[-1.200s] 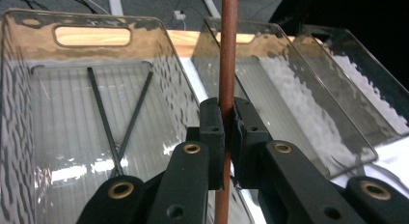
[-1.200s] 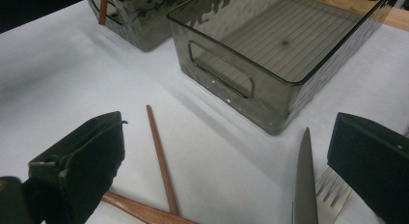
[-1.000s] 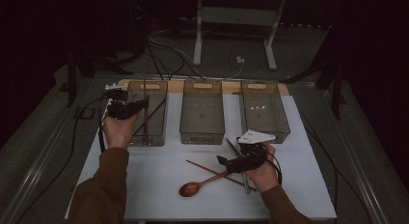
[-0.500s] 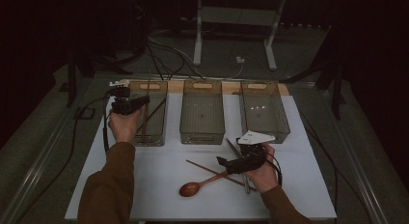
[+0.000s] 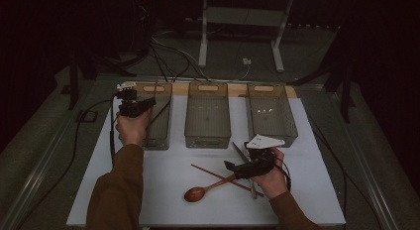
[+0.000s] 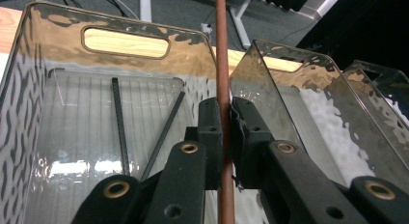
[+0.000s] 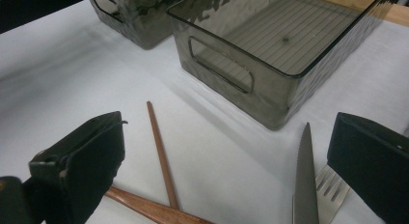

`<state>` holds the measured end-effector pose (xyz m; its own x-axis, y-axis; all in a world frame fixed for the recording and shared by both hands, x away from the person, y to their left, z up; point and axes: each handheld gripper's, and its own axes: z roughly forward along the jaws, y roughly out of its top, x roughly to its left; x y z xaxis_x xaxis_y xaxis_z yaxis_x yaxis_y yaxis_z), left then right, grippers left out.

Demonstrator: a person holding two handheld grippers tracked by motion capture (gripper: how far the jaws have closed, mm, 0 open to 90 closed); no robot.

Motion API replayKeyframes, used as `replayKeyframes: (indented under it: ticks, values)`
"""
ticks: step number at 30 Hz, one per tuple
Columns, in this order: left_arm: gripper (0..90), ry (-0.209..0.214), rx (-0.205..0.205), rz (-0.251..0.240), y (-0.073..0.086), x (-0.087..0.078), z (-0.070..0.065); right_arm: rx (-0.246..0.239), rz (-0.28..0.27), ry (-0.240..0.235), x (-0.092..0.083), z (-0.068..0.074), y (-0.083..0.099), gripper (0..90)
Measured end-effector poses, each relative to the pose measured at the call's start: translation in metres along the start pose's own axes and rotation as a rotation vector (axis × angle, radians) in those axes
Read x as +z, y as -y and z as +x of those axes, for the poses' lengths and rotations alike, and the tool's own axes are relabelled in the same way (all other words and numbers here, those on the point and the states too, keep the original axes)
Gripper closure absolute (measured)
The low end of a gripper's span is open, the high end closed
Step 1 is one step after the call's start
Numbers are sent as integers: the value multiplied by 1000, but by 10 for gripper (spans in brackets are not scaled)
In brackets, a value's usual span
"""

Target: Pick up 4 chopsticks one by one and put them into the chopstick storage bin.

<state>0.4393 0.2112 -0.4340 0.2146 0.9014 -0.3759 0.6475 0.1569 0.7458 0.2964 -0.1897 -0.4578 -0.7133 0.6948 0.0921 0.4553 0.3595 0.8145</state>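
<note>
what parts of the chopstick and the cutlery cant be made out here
- Brown wooden chopstick in the left hand-held gripper: both ends cut off by the left gripper view's top and bottom edges.
- Steel serrated knife and steel fork: handles cut off by the right gripper view's bottom edge; a black jaw covers part of the fork.
- Two thin dark sticks in the smoky clear plastic bin: near ends hidden behind the jaws.

No legible text or labels anywhere.
</note>
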Motion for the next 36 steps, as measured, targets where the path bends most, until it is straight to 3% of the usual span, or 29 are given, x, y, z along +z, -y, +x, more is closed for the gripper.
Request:
replayKeyframes:
  ticks: [5, 8, 12, 17, 21, 29, 36]
  values:
    - [532, -3, 4, -9, 0, 1, -1, 0, 0, 0, 0, -1, 0, 0]
    - [347, -25, 9, -6, 0, 0, -1, 1, 1, 0, 0, 0, 0, 0]
    - [213, -50, 28, -6, 0, -2, -1, 1, 1, -1, 0, 0, 0, 0]
    - [144, -55, 39, -19, -1, -8, -2, 2, 2, -1, 0, 0, 0, 0]
    - [29, -56, 59, -21, -2, -14, -3, 2, 3, -2, 0, -1, 0, 0]
    - [8, -41, 113, -30, -2, -28, -9, 5, 12, -5, 1, 0, 0, 0]
    - [7, -38, 177, -8, 1, -37, -18, -2, 28, -16, 2, 0, 0, 0]
